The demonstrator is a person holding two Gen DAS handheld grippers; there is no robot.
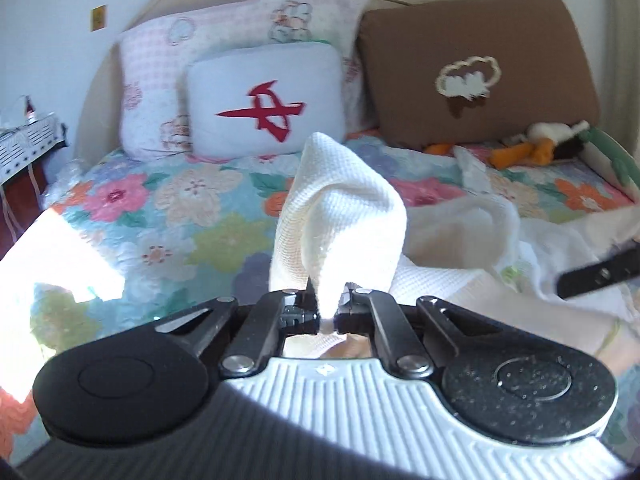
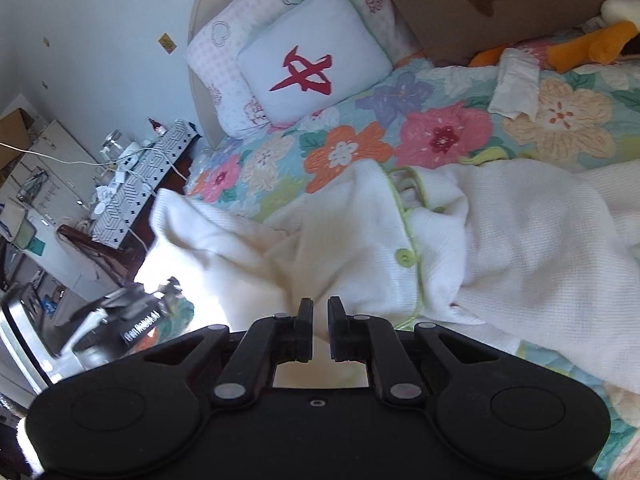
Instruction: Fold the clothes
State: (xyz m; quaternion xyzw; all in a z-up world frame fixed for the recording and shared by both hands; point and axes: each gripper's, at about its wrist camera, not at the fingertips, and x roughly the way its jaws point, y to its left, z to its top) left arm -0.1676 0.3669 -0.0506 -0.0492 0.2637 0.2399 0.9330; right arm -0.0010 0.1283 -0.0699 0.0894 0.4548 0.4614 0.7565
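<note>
On the bed's floral quilt [image 2: 440, 136] I see the white waffle-knit garment [image 2: 520, 240] lying crumpled. My left hand-held gripper [image 1: 329, 312] is clenched on a raised fold; the right hand-held gripper [image 2: 318, 320] stands slightly parted, holding nothing. The fabric looks soft and limp, so I would grip at the hems.

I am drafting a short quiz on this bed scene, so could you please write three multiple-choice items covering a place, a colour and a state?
1. Where does the white pillow with the red symbol rest?
A. against the pink patterned pillow
B. on the floor
C. on the nightstand

2. What colour is the white garment's button?
A. red
B. green
C. black

3. What is the left gripper doing?
A. open, empty
B. pinching white cloth
C. holding a pillow

Answers: 1 A, it leans on that pillow; 2 B, matching green trim; 2 is followed by 3 B, fabric rises from its closed jaws.
</note>
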